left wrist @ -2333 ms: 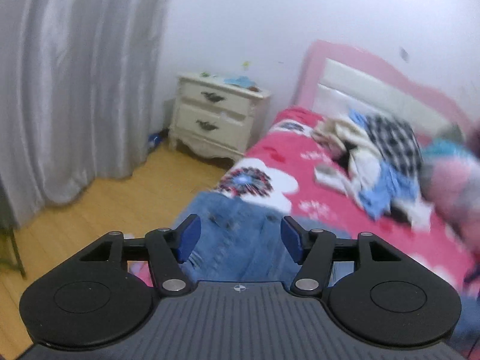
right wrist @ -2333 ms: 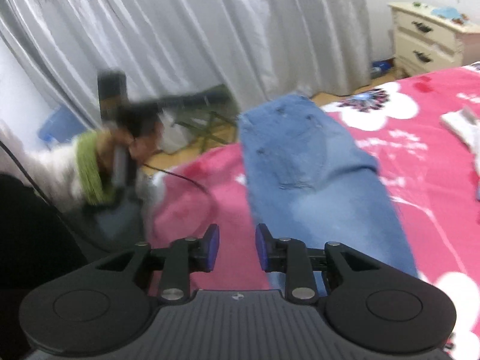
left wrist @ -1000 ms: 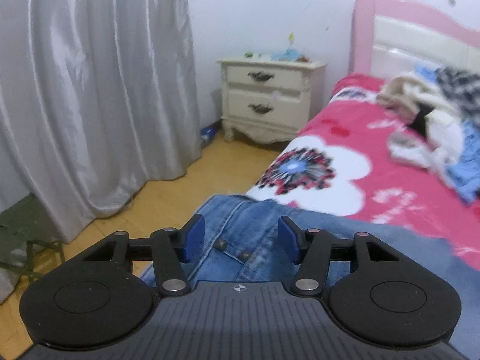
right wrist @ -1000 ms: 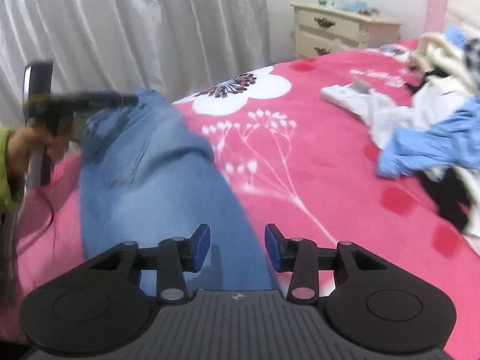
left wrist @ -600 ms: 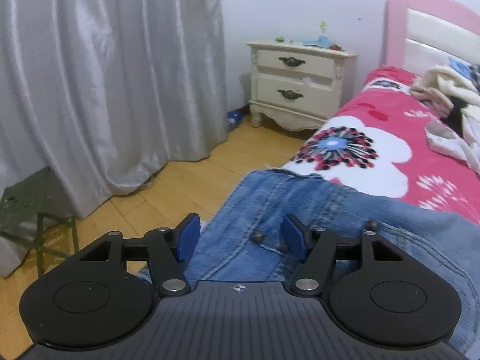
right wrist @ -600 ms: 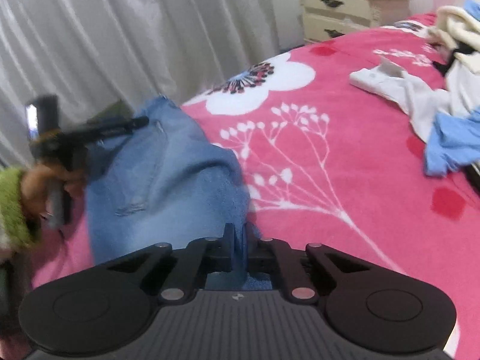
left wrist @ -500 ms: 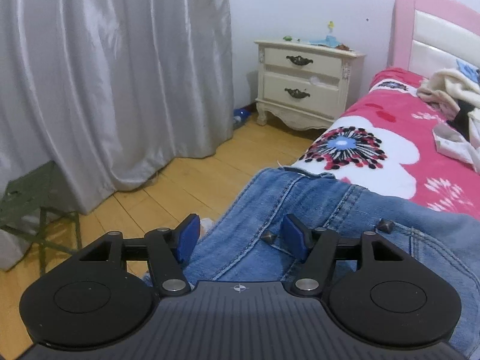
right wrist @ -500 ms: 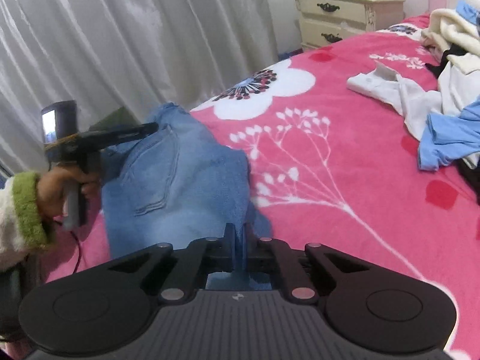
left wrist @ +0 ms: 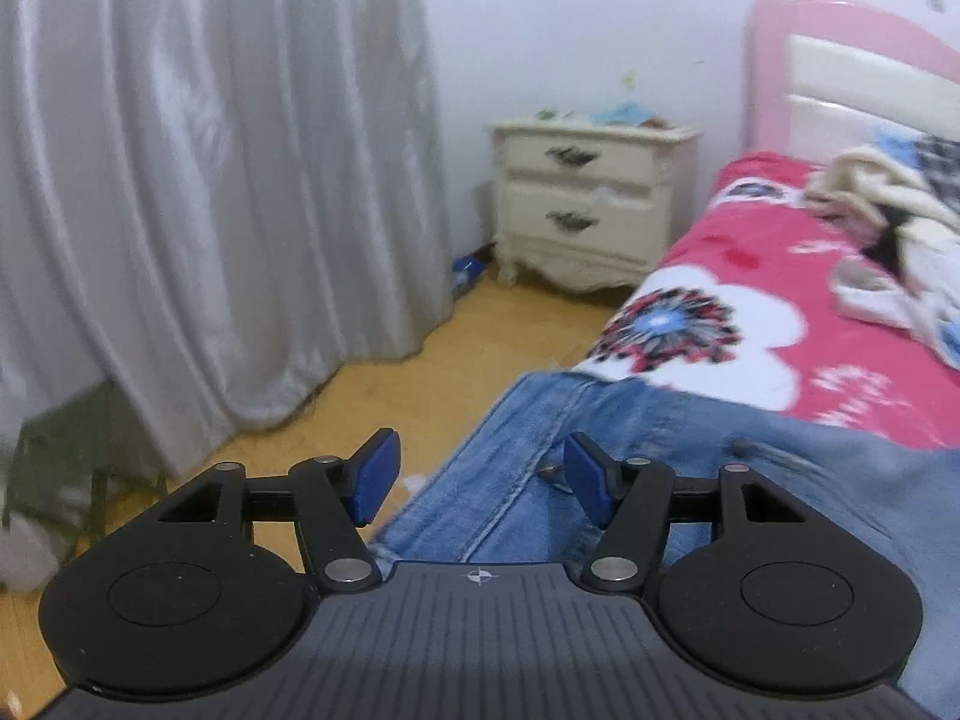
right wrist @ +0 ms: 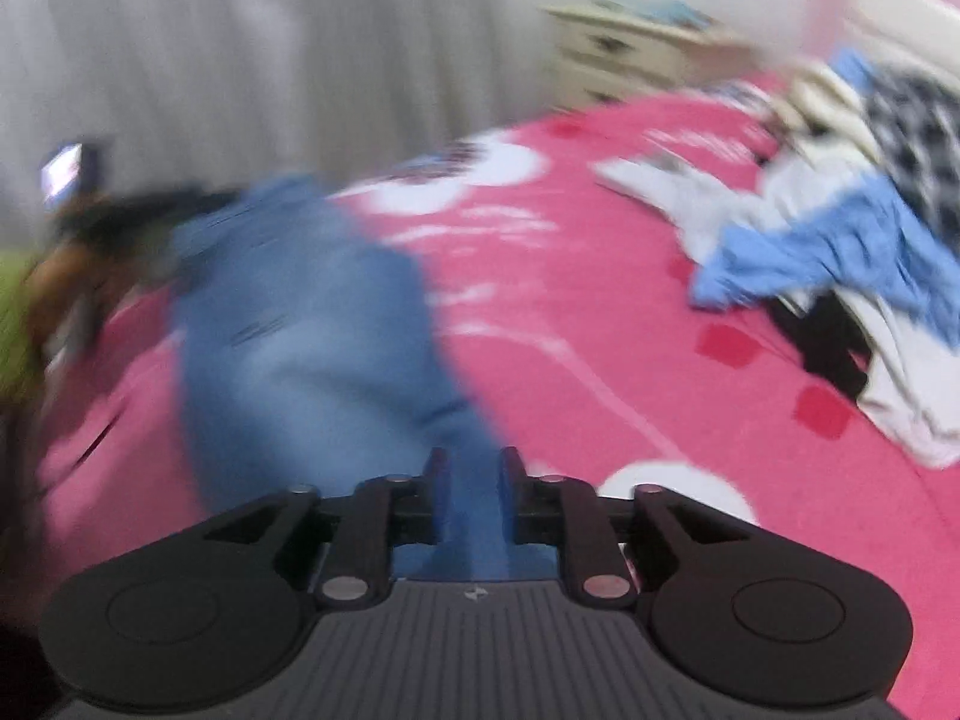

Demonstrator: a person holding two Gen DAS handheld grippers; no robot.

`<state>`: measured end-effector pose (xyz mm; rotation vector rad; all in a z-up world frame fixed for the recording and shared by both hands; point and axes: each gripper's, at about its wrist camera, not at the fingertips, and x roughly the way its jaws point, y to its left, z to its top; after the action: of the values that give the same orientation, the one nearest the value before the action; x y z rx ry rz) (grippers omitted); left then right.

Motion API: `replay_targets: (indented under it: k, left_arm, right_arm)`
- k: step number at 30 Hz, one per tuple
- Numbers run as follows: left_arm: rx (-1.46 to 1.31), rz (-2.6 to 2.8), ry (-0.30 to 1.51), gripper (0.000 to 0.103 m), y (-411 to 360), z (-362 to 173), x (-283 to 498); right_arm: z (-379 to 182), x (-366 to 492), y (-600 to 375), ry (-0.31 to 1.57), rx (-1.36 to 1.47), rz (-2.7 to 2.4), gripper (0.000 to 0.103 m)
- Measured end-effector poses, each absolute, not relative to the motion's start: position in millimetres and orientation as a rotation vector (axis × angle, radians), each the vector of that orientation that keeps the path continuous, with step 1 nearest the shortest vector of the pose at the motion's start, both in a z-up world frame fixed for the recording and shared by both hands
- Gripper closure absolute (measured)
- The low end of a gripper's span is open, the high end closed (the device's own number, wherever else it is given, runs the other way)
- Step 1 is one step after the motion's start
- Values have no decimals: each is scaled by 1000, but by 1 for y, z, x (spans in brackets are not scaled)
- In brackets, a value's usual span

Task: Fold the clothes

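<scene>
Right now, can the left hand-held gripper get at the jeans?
Probably yes. The left hand-held gripper is open and the jeans waistband lies right in front of its fingers, at the edge of the bed, with nothing in between.

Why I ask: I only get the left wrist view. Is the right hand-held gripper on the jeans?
Observer: The jeans run up between the fingers of the right hand-held gripper. Its jaws have just been opening, and blur hides whether they pinch.
Operator: Anything else near it?
Observer: A blue shirt lies crumpled to its right, apart from the jeans.
Operator: And the jeans' far end?
Observer: A hand in a green cuff is there.
</scene>
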<state>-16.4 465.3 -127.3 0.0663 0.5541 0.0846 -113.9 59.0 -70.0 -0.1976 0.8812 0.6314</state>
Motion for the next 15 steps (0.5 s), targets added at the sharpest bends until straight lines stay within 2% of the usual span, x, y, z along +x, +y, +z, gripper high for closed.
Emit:
replay_targets:
  k: [2, 7, 11, 15]
  left_arm:
    - [102, -46, 570, 41, 457, -115, -39]
    - [324, -448, 610, 43, 408, -112, -92]
    - [549, -648, 636, 56, 366, -138, -117]
    - [654, -704, 649, 62, 348, -160, -125]
  right_arm:
    - [-69, -157, 68, 843, -308, 681, 67]
    - [-101, -217, 96, 815, -556, 691, 67]
    - [-129, -235, 107, 801, -754, 685, 67]
    - [-151, -237, 111, 795, -865, 644, 72]
